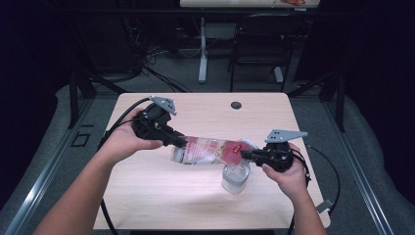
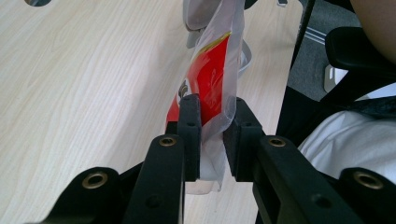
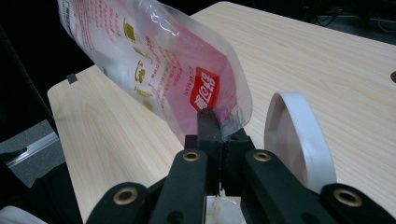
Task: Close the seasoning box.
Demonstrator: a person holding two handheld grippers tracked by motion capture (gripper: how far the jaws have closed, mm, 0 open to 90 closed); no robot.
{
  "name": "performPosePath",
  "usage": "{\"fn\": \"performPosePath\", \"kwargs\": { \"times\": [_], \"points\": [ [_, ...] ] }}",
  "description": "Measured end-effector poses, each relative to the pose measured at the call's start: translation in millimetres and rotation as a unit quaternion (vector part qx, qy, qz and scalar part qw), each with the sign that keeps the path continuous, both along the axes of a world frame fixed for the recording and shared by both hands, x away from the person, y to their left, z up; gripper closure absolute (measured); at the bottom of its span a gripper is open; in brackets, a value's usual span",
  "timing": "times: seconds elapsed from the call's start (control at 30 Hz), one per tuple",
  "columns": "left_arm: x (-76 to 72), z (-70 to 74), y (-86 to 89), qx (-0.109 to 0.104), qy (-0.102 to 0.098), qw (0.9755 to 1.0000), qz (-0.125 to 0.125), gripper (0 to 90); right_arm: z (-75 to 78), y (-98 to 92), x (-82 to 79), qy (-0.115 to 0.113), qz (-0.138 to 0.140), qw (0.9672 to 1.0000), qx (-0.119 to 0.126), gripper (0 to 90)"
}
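Plastic bag point(image 1: 210, 151) clamped between left gripper point(image 1: 180, 140), right gripper point(image 1: 244, 154)

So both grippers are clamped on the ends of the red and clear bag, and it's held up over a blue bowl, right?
Not a blue bowl. The high view shows a clear plastic cup under the bag. The rest stands: the left gripper and the right gripper are each clamped on an end of the bag.
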State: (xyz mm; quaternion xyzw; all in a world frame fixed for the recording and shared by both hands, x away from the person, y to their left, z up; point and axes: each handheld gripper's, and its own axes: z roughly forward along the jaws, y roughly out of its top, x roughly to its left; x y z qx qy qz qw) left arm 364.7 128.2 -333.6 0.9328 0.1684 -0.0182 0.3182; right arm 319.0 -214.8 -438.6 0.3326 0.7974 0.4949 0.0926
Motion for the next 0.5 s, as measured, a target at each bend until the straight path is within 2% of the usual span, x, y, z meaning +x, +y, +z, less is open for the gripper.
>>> {"fn": "performPosePath", "kwargs": {
  "times": [0.5],
  "points": [
    [0.0,0.9,-0.9,0.000,0.000,1.0000,-0.001,78.1,-0.2,0.3,-0.1,-0.001,-0.001,1.0000,-0.003,89.1]
  ]
}}
